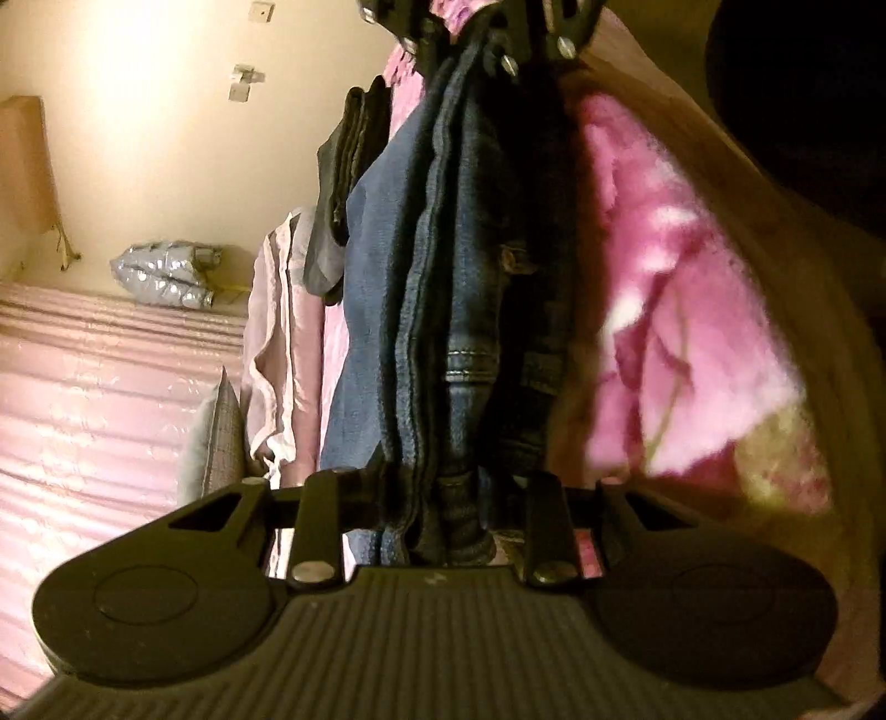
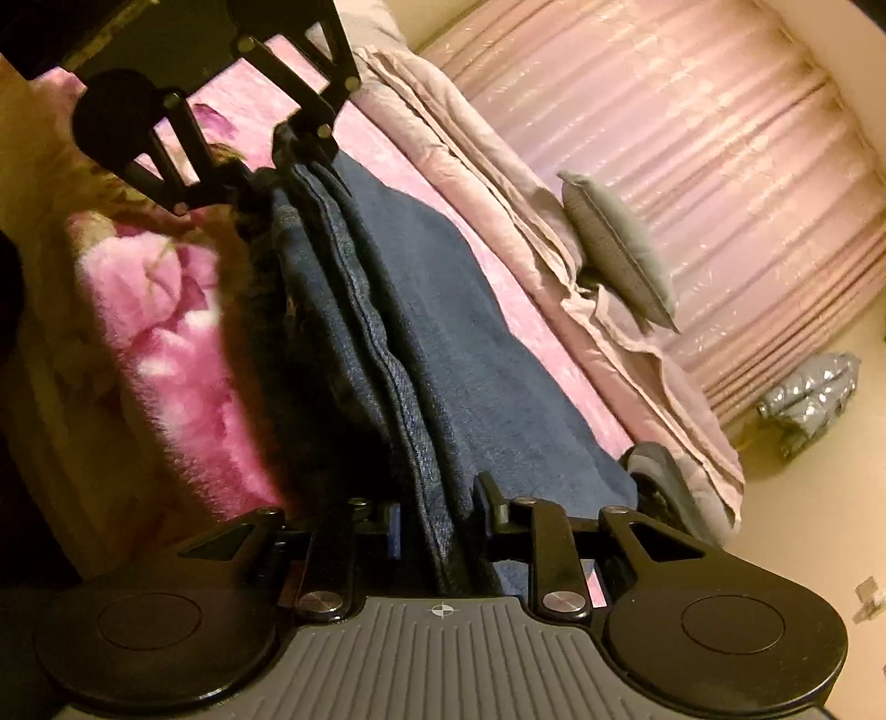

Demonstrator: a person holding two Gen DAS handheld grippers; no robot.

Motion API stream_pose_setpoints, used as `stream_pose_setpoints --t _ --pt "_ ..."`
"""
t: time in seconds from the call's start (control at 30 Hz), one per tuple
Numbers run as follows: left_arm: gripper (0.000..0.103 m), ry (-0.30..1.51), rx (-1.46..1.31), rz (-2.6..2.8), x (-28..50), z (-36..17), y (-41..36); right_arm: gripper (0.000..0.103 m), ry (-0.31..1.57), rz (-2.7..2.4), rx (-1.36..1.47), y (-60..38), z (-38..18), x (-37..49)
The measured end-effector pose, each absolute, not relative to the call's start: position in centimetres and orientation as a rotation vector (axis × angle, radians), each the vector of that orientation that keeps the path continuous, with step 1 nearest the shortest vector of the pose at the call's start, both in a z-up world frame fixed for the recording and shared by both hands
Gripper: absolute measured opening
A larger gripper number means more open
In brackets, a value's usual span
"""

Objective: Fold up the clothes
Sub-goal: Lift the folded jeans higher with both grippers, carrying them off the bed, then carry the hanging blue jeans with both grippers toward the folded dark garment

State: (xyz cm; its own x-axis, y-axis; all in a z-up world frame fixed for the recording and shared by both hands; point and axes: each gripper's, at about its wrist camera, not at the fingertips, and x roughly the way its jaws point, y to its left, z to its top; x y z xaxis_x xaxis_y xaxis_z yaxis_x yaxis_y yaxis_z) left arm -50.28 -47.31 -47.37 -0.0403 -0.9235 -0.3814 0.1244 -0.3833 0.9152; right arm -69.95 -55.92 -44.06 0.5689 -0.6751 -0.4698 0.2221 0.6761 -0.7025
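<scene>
A pair of blue jeans (image 1: 432,266) folded lengthwise hangs stretched between my two grippers above the bed. In the left wrist view my left gripper (image 1: 443,490) is shut on one end of the jeans, and my right gripper (image 1: 482,50) holds the far end at the top of the frame. Seen from the right wrist, my right gripper (image 2: 440,509) is shut on the jeans (image 2: 387,332), which run up to my left gripper (image 2: 277,166) at the upper left. The pads are hidden by bunched denim.
A pink floral blanket (image 1: 664,310) covers the bed under the jeans. A stack of dark folded clothes (image 1: 349,166) lies further back. A beige duvet (image 2: 498,183) and grey pillow (image 2: 614,249) lie along the bed's edge by a pink curtain (image 2: 692,138). A silvery bag (image 2: 808,404) sits on the floor.
</scene>
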Motion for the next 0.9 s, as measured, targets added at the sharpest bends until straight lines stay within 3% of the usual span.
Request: stream_pose_setpoints --t 0.07,0.17,0.4,0.43,0.5,0.57,0.6,0.63,0.77,0.8,0.9 --pt "0.025 -0.935 1.39 -1.56 -50.1 -47.5 -47.5 0.031 0.803 -0.547 -0.642 -55.2 -43.6 -70.3" --pt "0.025 -0.995 1.422 -1.523 -50.1 -48.3 -47.7 0.058 0.791 -0.507 -0.664 -54.1 -43.5 -70.2" --pt "0.025 -0.907 1.38 -1.547 -49.8 -48.6 -48.2 0.059 0.909 -0.43 -0.759 -53.3 -45.4 -68.0" --pt "0.025 -0.899 1.379 -1.553 -49.9 -48.4 -48.4 0.067 0.945 -0.42 -0.788 -53.5 -45.8 -67.6" --pt "0.026 -0.884 1.375 -1.564 -49.9 -48.0 -48.8 0.07 0.985 -0.409 -0.841 -53.8 -46.6 -67.1" --pt "0.028 -0.874 1.371 -1.567 -49.8 -47.5 -49.7 0.07 0.99 -0.401 -0.865 -54.2 -46.8 -66.8" --pt "0.029 -0.868 1.369 -1.565 -49.9 -47.4 -49.8 0.061 0.977 -0.399 -0.849 -54.6 -46.6 -66.8" --pt "0.03 -0.86 1.365 -1.561 -49.9 -47.2 -49.7 0.044 0.973 -0.394 -0.818 -55.1 -46.3 -66.8" --pt "0.052 -0.795 1.314 -1.551 -49.8 -45.6 -49.2 0.037 0.926 -0.39 -0.728 -56.7 -44.4 -67.6" --pt "0.063 -0.768 1.292 -1.562 -49.7 -45.0 -48.9 0.036 0.913 -0.391 -0.711 -56.9 -43.9 -67.9" --pt "0.071 -0.743 1.239 -1.596 -49.7 -43.7 -47.8 0.035 0.886 -0.395 -0.67 -57.5 -42.5 -68.2"
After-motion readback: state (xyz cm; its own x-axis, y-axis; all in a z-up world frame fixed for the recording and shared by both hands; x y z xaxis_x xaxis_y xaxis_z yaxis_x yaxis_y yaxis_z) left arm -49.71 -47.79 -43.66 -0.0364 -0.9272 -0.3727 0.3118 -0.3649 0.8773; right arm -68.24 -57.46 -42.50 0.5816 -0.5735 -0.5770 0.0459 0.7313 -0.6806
